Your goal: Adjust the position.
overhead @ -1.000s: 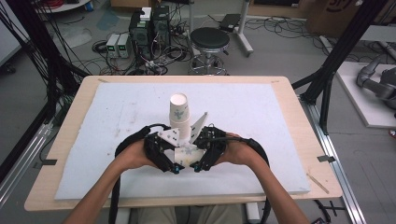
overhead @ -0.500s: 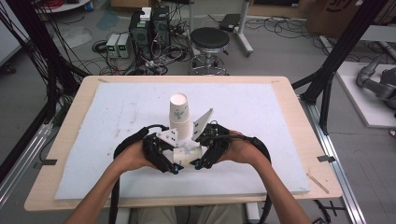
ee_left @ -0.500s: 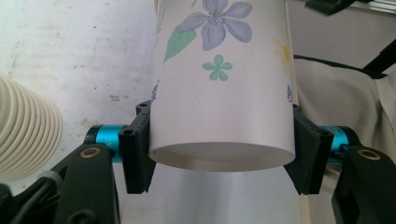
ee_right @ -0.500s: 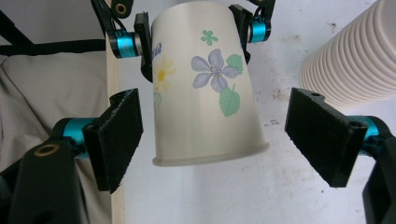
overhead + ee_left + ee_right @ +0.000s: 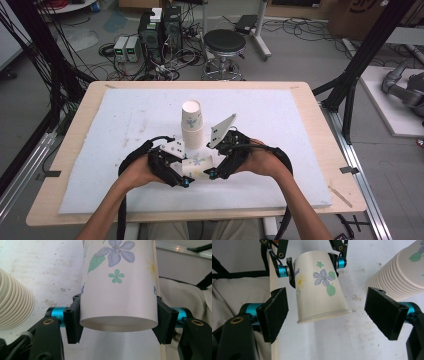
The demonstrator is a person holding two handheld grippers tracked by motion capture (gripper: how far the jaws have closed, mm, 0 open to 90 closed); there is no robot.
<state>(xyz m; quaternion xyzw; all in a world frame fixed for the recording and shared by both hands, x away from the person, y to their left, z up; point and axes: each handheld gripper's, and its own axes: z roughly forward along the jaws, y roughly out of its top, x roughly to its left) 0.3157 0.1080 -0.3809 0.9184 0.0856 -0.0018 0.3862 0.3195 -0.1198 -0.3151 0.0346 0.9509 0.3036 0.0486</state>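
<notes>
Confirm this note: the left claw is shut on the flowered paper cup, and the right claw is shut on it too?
Not quite. The right claw stands open, its pads clear of the flowered paper cup, as the right gripper view shows. The left claw is shut on it.

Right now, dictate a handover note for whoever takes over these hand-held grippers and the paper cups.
Left hand-held gripper: shut on the single flowered cup, held near its base, above the table's near edge.
Right hand-held gripper: open, jaws either side of that cup's rim end, not touching.
Cup stack: upright on the white mat, just beyond the grippers.
Done: one cup is apart from the stack.
Left: probably take it with the right and place it.
</notes>
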